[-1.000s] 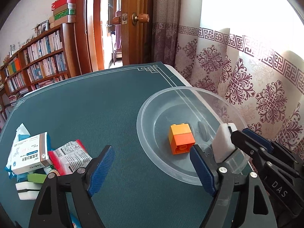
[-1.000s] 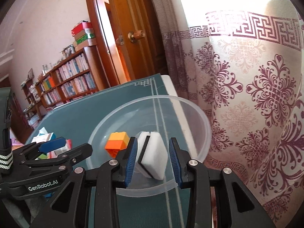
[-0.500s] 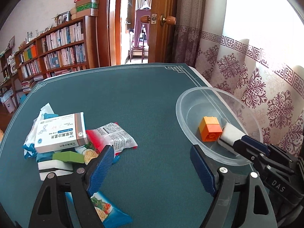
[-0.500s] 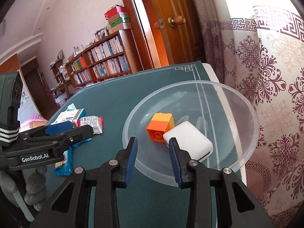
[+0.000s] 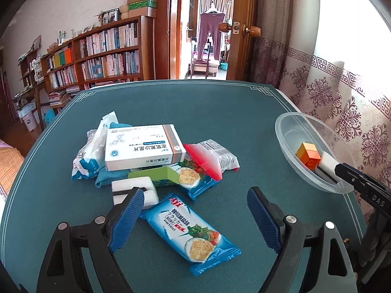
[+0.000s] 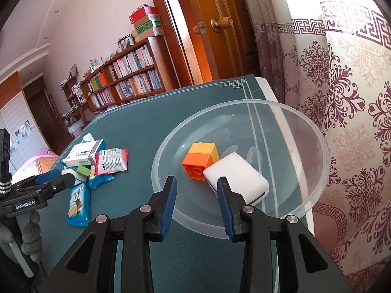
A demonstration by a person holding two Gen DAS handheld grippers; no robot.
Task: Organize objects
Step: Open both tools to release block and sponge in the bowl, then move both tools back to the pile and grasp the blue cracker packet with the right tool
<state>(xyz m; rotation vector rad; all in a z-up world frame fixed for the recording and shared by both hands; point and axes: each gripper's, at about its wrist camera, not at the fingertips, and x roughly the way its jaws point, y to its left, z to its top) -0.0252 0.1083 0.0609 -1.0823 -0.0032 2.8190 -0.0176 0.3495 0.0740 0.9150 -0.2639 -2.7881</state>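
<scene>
Left gripper (image 5: 195,219): fingers spread wide, just opened further, nothing between them; a blue cracker packet (image 5: 189,229) lies on the bench (image 5: 220,112) below the gap. Right gripper (image 6: 197,204): fingers set narrowly apart, nothing clamped, poised at the near rim of the clear bowl (image 6: 315,131).

Done, as judged: an orange-yellow brick (image 6: 200,160) and a white block (image 6: 235,174) rest touching inside the bowl.

Left: a heap well apart from the bowl — medicine box (image 5: 144,150), red-edged packet (image 5: 215,157), green block (image 5: 156,174), white eraser (image 5: 133,190), more wrappers.

Items under the box are partly hidden; packet print is unreadable.
</scene>
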